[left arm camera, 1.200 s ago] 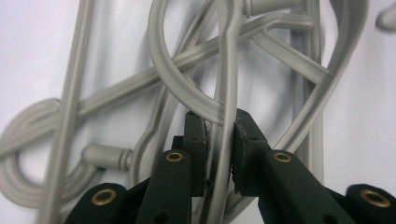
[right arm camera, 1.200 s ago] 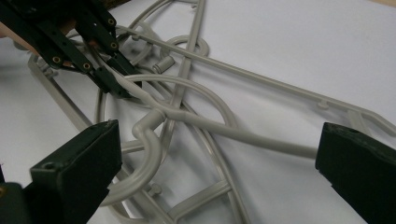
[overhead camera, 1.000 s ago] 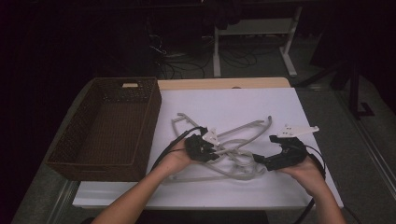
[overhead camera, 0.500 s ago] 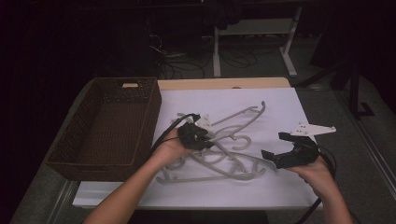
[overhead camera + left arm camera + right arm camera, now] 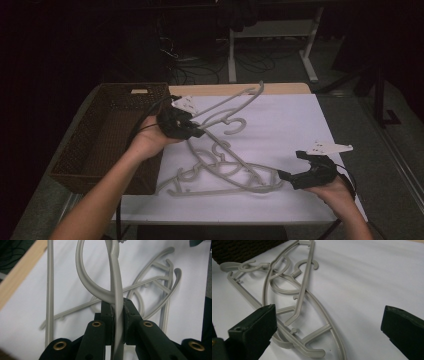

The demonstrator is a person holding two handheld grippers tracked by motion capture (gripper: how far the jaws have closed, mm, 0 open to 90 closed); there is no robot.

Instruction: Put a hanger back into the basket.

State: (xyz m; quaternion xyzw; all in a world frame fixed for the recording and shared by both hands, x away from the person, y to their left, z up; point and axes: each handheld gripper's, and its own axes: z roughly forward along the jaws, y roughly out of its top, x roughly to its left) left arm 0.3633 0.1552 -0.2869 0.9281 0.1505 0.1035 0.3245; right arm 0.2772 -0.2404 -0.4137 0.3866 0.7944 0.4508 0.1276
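My left gripper [image 5: 196, 132] is shut on a grey plastic hanger [image 5: 235, 100] and holds it tilted above the white table, near the basket's right wall. In the left gripper view the pads [image 5: 108, 315] clamp the hanger's bar [image 5: 115, 280] edge-on. Several more grey hangers [image 5: 225, 172] lie tangled on the sheet, also seen below the held one [image 5: 160, 282]. My right gripper [image 5: 291, 165] rests at the pile's right end, jaws wide open. In its own view the right gripper [image 5: 329, 315] has nothing between the jaws, with the hangers [image 5: 297, 297] lying ahead.
A dark wicker basket [image 5: 75, 145] stands on the table's left side, seen at the top left corner [image 5: 242, 250] of the right gripper view. A wooden strip [image 5: 280, 89] runs along the far edge. A desk frame [image 5: 270, 50] and floor cables sit behind.
My left gripper has lifted one hanger off the pile and carried it up and left toward the basket. The right hand has stayed almost in place.
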